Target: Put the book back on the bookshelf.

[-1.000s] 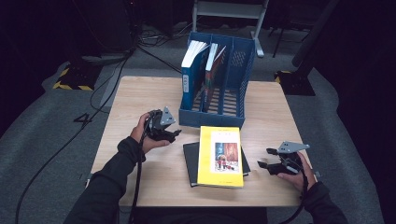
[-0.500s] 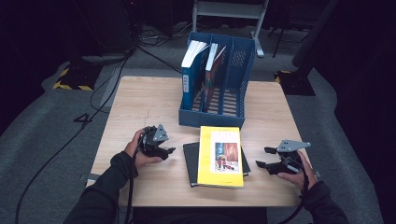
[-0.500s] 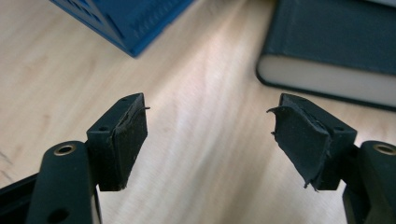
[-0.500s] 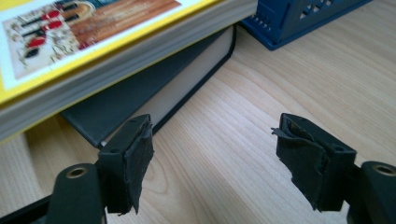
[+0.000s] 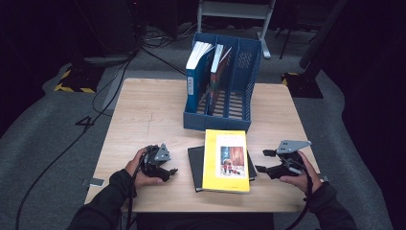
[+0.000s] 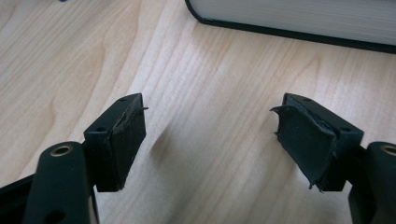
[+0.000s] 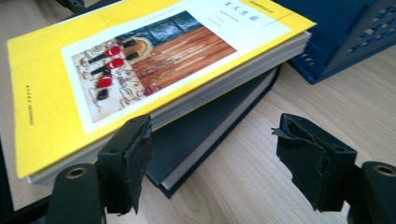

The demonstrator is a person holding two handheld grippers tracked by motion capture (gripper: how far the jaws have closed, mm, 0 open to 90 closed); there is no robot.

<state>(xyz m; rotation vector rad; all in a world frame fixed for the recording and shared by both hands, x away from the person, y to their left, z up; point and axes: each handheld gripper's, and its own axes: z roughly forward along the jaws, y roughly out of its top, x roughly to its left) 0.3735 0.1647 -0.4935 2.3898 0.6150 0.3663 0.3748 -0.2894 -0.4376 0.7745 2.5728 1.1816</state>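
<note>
Yellow book (image 5: 226,160) lies atop the black book (image 5: 197,167) mid-tabletop (image 5: 143,115), long axis 12–6 o'clock; right hand-held gripper (image 5: 265,161), released, sits nearer at 3 o'clock, left hand-held gripper (image 5: 171,164), released, at 9.

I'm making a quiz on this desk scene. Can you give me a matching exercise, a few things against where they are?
Things:
1. yellow book
2. black book
3. blue book
4. left gripper

Places:
A. upright in the rack's left slot
B. flat on the table, under another book
C. on top of the stack
D. on the table, left of the stack, jaws open

Pairs: 1-C, 2-B, 3-A, 4-D
</note>
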